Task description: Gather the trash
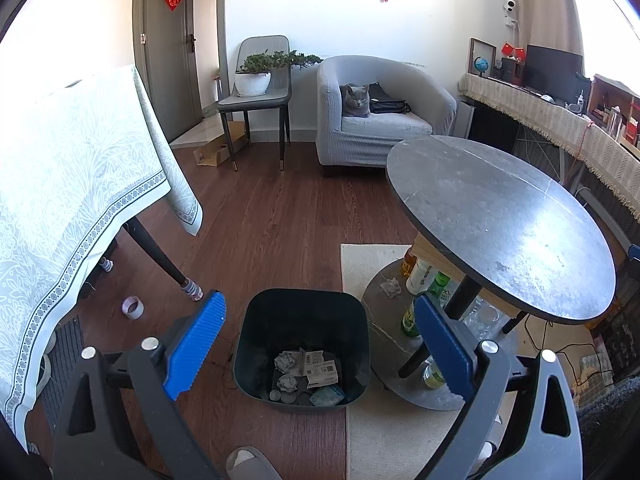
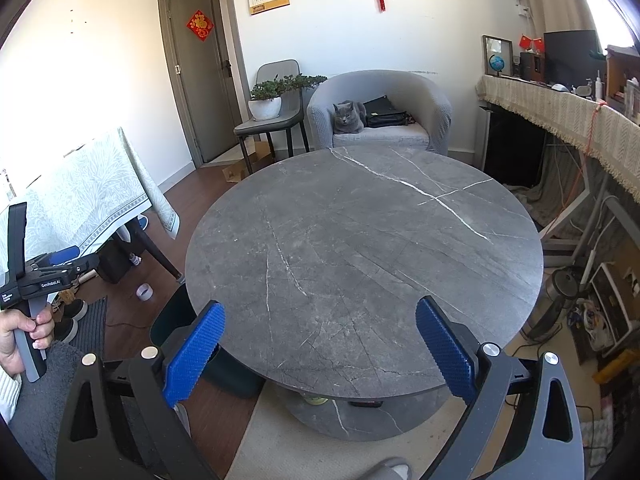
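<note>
Wooden floor carries a dark bin with crumpled trash inside; the left gripper above it has fingers wide, empty. Right view: the round counter lies under the right gripper, fingers wide, empty.

A: Daylight from the right in both views, window blown out. Glare patch on the round bench.

B: Sharp focus centrally. Heavy fisheye bending and dark vignette at corners. Left wall overexposed.
</note>
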`<state>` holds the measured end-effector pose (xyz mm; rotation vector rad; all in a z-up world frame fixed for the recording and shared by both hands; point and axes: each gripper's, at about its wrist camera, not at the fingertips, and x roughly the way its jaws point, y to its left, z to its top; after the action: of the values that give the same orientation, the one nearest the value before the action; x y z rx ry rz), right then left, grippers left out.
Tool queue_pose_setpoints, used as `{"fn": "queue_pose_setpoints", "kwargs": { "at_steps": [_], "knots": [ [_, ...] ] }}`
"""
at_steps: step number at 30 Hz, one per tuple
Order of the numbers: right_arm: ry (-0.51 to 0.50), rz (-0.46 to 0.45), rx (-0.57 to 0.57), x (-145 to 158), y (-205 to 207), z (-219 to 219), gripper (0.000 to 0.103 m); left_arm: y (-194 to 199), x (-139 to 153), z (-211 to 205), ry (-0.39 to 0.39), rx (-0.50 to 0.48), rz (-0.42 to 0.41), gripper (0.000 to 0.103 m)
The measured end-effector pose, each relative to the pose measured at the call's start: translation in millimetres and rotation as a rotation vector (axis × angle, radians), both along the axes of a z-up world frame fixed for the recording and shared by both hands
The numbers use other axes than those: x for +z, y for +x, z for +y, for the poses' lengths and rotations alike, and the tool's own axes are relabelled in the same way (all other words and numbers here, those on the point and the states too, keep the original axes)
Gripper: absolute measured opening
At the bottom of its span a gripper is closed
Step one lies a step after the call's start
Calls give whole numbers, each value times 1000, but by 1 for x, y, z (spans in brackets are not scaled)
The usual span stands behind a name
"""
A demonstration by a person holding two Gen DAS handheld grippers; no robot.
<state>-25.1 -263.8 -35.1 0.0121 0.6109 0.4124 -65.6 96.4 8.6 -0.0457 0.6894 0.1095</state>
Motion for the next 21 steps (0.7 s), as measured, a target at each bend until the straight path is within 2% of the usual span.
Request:
{"fn": "queue_pose_setpoints", "kwargs": {
  "at_steps": [21],
  "knots": [
    [-4, 7, -1, -2, 1, -1, 98, 0, 2, -1, -8, 0, 2, 97]
  ]
}}
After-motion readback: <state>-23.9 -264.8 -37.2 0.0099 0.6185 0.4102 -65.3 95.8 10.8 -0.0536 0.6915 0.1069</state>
